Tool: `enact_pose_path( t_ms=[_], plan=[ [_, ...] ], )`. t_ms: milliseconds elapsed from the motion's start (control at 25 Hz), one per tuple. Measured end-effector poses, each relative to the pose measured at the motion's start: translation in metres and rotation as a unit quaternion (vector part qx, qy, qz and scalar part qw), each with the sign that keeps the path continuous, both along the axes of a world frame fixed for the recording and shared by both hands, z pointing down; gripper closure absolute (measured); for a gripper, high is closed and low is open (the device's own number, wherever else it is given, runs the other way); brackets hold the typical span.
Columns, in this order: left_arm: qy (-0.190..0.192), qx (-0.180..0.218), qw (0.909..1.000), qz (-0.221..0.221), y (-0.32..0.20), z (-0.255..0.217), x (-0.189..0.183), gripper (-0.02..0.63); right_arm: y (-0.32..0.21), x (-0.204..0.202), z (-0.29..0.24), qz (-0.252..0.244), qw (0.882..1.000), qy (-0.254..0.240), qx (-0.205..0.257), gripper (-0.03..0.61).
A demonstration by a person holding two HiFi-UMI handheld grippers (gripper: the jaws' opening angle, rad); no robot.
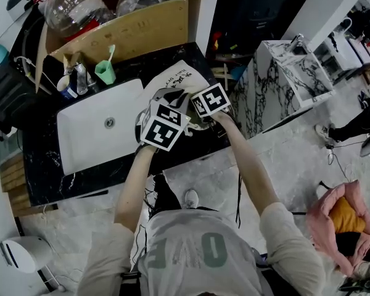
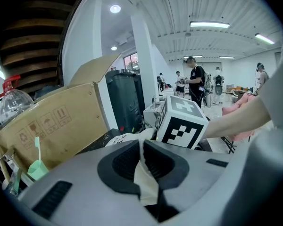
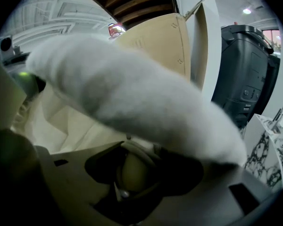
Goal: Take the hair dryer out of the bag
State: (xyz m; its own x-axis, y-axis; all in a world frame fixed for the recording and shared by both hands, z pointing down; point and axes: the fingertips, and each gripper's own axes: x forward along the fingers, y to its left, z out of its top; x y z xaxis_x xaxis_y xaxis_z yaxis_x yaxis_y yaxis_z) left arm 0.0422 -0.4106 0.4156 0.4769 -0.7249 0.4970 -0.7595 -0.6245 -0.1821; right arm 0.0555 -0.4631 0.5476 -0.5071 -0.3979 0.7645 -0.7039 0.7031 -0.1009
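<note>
A cream tote bag with dark print lies on the black counter, right of the sink. Both grippers reach into its mouth, and their marker cubes hide the jaws in the head view. My left gripper is shut on a fold of the bag's cream cloth and holds the edge up. My right gripper is down inside the bag. Its jaws stand wide around a rounded cream part of the hair dryer, with a grey cord over it. The pads touch that part on both sides. A pale blurred shape crosses this view close to the lens.
A white sink is set in the counter at the left. Behind it stand a green cup and an open cardboard box with a plastic bottle. A marble-patterned stand is at the right. People stand far back.
</note>
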Motion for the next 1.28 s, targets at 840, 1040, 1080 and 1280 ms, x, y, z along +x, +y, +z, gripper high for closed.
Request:
enact_pose_path(
  t_ms=[840,1040,1080,1280],
  plan=[
    [-0.034,0.024,0.9991,-0.012,0.014,-0.008,0.004,0.565,0.066,0.029,-0.044,0.04,0.997,-0.057,0.045,0.333],
    [-0.041,0.028,0.9987,-0.013,0.019,-0.006,0.005,0.565,0.102,0.047,-0.048,0.058,0.994,-0.085,0.046,0.333],
    [-0.041,0.028,0.9987,-0.013,0.02,-0.006,0.006,0.566,0.109,0.05,-0.049,0.06,0.993,-0.089,0.046,0.333],
    [-0.046,0.031,0.9984,-0.014,0.023,0.0,0.01,0.566,0.141,0.066,-0.051,0.076,0.991,-0.102,0.038,0.333]
  ],
)
